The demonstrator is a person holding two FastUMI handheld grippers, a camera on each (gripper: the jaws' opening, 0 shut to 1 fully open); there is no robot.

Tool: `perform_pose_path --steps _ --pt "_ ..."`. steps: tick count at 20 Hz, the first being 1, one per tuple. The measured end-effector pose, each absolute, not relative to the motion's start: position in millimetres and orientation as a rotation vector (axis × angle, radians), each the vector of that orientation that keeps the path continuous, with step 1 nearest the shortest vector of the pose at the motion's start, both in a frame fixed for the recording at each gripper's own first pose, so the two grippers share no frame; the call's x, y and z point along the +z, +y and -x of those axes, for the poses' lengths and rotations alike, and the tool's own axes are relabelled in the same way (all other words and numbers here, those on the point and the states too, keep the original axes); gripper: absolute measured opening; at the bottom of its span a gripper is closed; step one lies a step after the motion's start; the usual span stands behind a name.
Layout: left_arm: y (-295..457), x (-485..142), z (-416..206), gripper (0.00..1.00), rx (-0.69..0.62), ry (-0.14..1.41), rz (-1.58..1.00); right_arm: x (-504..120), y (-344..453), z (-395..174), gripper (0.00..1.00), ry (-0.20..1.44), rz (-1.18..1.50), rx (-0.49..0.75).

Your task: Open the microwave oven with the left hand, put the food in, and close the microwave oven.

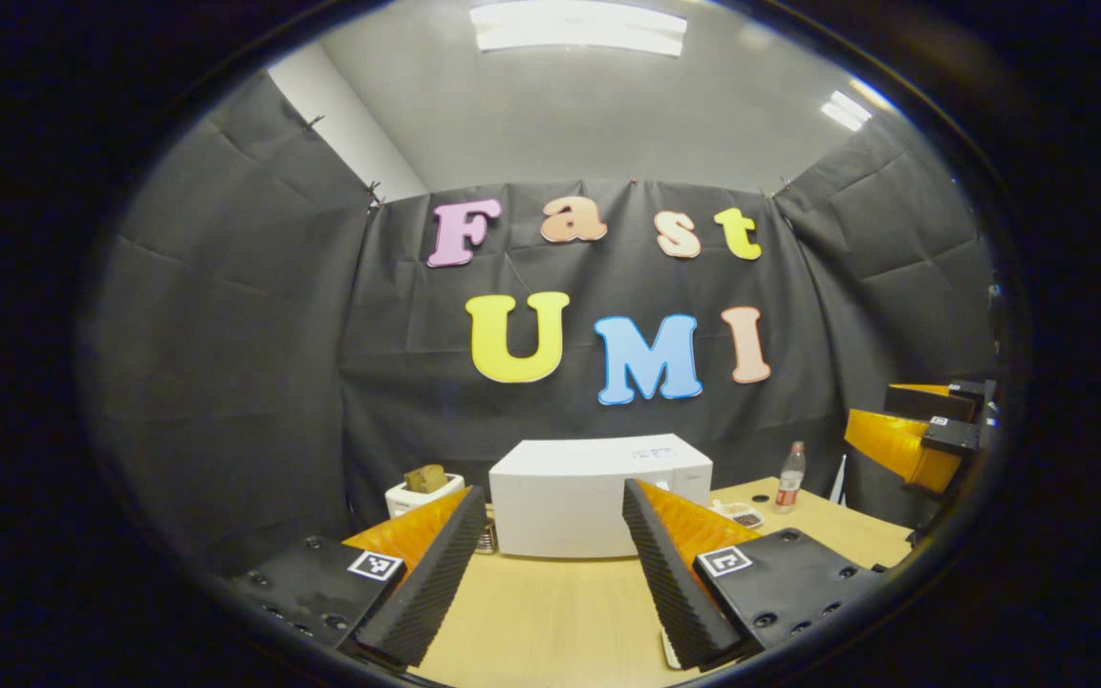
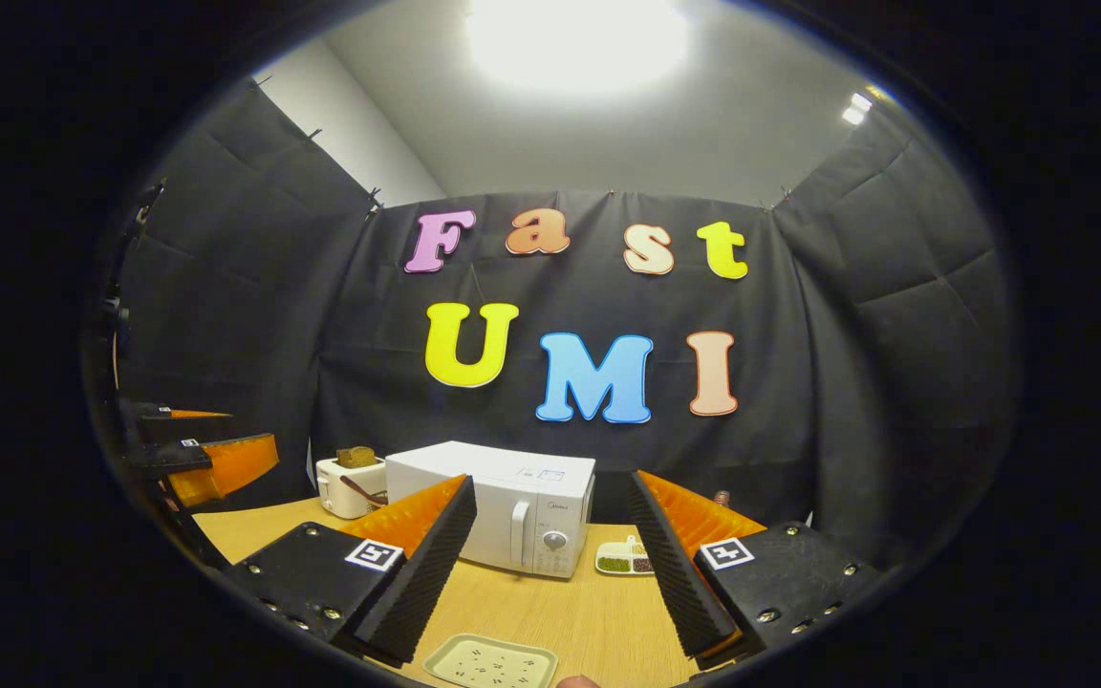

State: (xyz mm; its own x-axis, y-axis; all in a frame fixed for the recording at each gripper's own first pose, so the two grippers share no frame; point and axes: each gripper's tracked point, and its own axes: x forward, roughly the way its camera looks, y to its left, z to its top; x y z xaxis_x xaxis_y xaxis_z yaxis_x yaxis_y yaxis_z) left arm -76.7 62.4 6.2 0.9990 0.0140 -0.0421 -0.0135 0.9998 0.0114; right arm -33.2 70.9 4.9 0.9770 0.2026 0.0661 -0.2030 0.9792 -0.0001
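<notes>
The left gripper (image 1: pixel 550 564) is spread wide with nothing between its fingers, aimed square at the white microwave oven (image 1: pixel 598 497), likely lined up for its door. The right gripper (image 2: pixel 550 564) is equally wide and empty, angled at the microwave's handle and dial side. The door is shut; what lies inside cannot be told. A pale tray (image 2: pixel 491 663) rests on the wooden table (image 2: pixel 570 612) in front of the microwave, just below the right gripper; whether it carries the food is unclear. Left of the microwave stands a toaster (image 2: pixel 350 487) with bread; on its right, a small divided dish (image 2: pixel 625 560) and a bottle (image 1: pixel 789 478). Nothing blocks the door.
</notes>
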Motion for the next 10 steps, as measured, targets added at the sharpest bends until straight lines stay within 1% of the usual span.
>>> perform_pose_path --steps 6,10 --pt "53.1 4.9 71.9 0.97 -0.004 0.033 0.003 3.2 76.1 31.6 0.97 -0.059 0.007 0.223" --pt "52.3 -1.1 66.3 0.96 -0.010 0.045 0.021 5.1 78.8 27.7 0.97 -0.062 0.005 0.223"
